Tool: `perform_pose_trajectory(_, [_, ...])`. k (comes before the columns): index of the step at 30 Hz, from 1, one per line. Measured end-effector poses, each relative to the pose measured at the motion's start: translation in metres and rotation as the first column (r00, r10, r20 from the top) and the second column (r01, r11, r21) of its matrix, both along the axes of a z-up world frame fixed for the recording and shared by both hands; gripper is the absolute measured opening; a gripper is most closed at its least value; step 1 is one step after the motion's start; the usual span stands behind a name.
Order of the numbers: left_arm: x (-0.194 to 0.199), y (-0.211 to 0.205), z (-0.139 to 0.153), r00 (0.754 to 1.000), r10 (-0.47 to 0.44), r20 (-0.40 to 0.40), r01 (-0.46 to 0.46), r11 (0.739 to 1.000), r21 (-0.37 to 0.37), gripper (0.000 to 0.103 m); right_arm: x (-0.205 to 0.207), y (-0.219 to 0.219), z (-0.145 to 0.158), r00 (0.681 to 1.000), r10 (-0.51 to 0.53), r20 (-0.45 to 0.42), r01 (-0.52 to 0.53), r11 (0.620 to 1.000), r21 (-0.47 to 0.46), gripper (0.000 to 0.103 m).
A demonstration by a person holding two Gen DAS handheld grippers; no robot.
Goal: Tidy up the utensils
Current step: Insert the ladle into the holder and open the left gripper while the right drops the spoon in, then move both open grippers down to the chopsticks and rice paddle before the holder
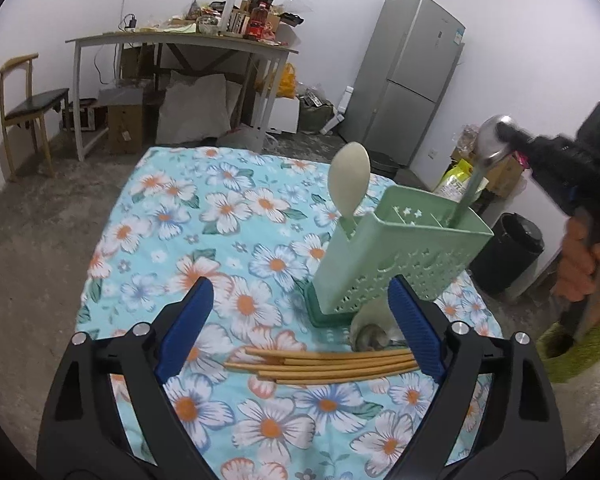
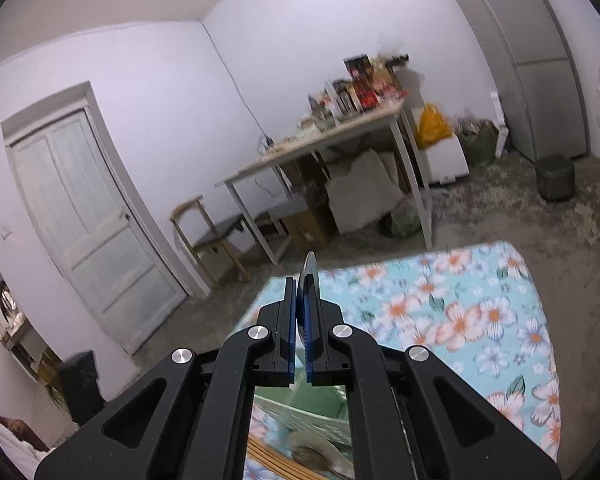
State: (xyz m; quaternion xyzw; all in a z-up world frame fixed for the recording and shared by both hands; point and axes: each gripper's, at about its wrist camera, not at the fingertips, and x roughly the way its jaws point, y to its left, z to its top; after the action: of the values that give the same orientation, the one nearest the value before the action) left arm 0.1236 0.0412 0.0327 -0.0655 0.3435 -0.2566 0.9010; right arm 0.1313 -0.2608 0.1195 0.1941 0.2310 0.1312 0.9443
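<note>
Chopsticks (image 1: 320, 366), about five by my count, lie in a bundle on the floral cloth (image 1: 220, 208), crossing between the wide-spread pads of your left gripper (image 1: 300, 320); nothing is gripped there. At two o'clock from them stands the green holder (image 1: 400, 256) with one cream spoon (image 1: 350, 178) upright in its left slot. One more spoon (image 1: 370, 338) lies on the cloth at the holder's foot, just beside the chopstick ends. At far right, your right gripper (image 1: 504, 132) is clamped on the bowl of a metal spoon (image 1: 490, 138) whose green handle dips into the right slot.

Risks, as judged:
- Closing left from this angle may catch only some sticks and scatter the rest.
- The left finger stands near the holder's base; a nudge could tip it.
- Releasing the metal spoon before it seats could topple it out.
</note>
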Motion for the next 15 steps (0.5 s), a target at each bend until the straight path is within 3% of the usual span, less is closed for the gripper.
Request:
perform_pose_trajectory(7, [-0.002,-0.004,-0.013,0.998,-0.026,-0.055,0.024,0.999,-0.039,0.090,0.009,0.006,-0.026,0.995,-0.034,-0.092,0.025,0.995,-0.096,0.006])
perform_pose_trajectory(11, [-0.003,-0.004,-0.019,0.997,-0.012,-0.079,0.008,0.999,-0.052,0.092,0.005,0.011,-0.026,0.994,-0.047,-0.094,0.032,0.988,-0.148,0.008])
perform_pose_trajectory(12, [-0.002,-0.004,-0.021,0.996,-0.013,-0.084,0.008,0.998,-0.055,0.093,0.003,0.012,-0.025,0.994,-0.057,-0.094,0.041,0.985,-0.168,0.011])
perform_pose_trajectory(14, [-0.002,-0.004,-0.022,0.995,-0.017,-0.093,0.012,0.998,-0.056,0.093,0.000,0.011,-0.023,0.994,-0.070,-0.088,0.054,0.983,-0.174,0.030])
perform_pose_trajectory(15, [-0.002,-0.005,-0.022,0.995,-0.022,-0.099,0.017,0.998,-0.056,0.093,-0.004,0.010,-0.021,0.994,-0.074,-0.078,0.060,0.984,-0.167,0.032])
